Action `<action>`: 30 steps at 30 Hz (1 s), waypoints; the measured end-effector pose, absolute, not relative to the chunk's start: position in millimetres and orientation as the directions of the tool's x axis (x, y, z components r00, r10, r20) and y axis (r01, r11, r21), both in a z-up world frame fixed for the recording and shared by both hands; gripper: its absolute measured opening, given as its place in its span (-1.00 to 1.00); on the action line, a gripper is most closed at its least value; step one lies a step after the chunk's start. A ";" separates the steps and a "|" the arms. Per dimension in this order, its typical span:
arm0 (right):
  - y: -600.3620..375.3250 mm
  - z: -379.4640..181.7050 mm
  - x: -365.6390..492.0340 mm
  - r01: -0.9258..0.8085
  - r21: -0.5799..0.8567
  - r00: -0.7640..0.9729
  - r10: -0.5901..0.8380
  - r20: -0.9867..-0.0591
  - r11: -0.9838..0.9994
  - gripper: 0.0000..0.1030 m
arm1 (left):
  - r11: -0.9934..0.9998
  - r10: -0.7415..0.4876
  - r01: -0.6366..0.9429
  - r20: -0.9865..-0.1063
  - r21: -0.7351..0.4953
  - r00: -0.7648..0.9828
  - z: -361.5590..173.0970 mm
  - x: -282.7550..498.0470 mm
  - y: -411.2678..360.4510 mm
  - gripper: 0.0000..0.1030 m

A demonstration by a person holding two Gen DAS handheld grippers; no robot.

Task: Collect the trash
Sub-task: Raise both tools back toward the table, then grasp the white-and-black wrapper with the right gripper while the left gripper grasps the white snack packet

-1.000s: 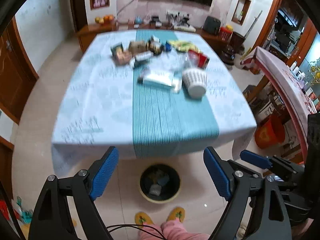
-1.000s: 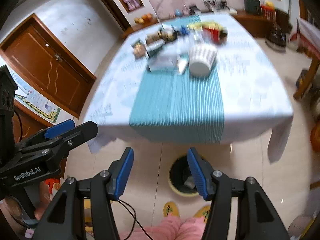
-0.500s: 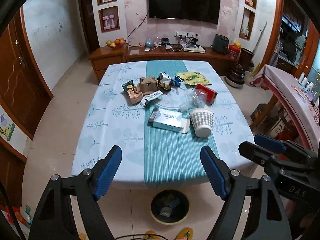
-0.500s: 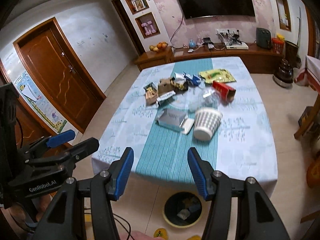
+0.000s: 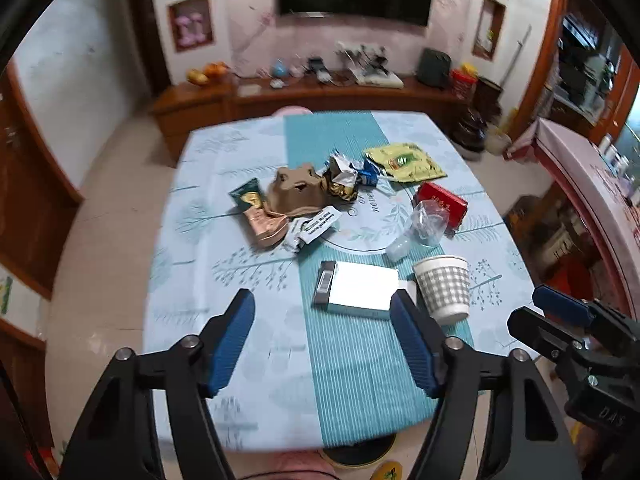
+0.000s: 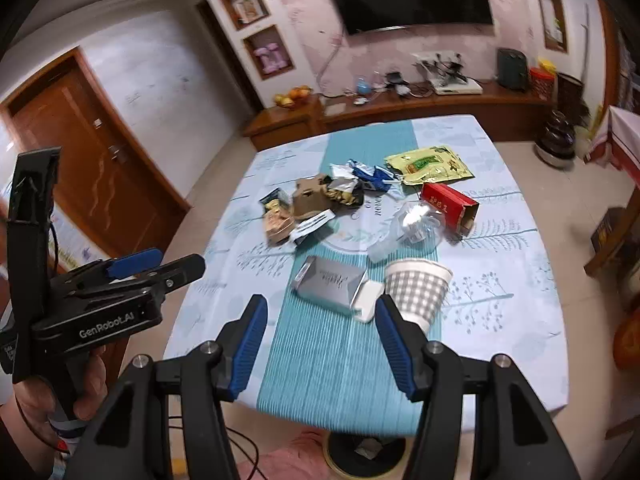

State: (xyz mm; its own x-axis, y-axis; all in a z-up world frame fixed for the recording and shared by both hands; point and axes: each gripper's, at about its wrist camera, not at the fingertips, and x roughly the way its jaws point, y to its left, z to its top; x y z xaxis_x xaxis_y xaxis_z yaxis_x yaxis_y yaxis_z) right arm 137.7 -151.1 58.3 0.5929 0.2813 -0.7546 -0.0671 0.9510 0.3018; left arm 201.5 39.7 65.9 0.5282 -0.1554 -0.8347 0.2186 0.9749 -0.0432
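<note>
The left gripper [image 5: 322, 338], empty and narrowing, and the spread, empty right gripper [image 6: 320, 346] hovered just short of the white box [image 5: 360, 289] lying beside the checked cup [image 5: 444, 286] on the table [image 5: 240, 380].

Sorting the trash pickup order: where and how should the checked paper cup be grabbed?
The checked paper cup lies tipped on its side on the table. Judging by that, come from above and pinch across its round wall mid-length, gently, since thin paper likely crushes.

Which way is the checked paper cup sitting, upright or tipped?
Tipped. The cup lies on its side on the table, its open mouth facing away from the camera.
</note>
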 end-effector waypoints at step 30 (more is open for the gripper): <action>-120.4 -39.5 312.1 0.317 0.316 0.479 0.137 -0.867 0.894 0.09 | 0.876 -0.200 0.468 -0.972 -0.120 0.126 -108.0 412.2 1.0 -0.74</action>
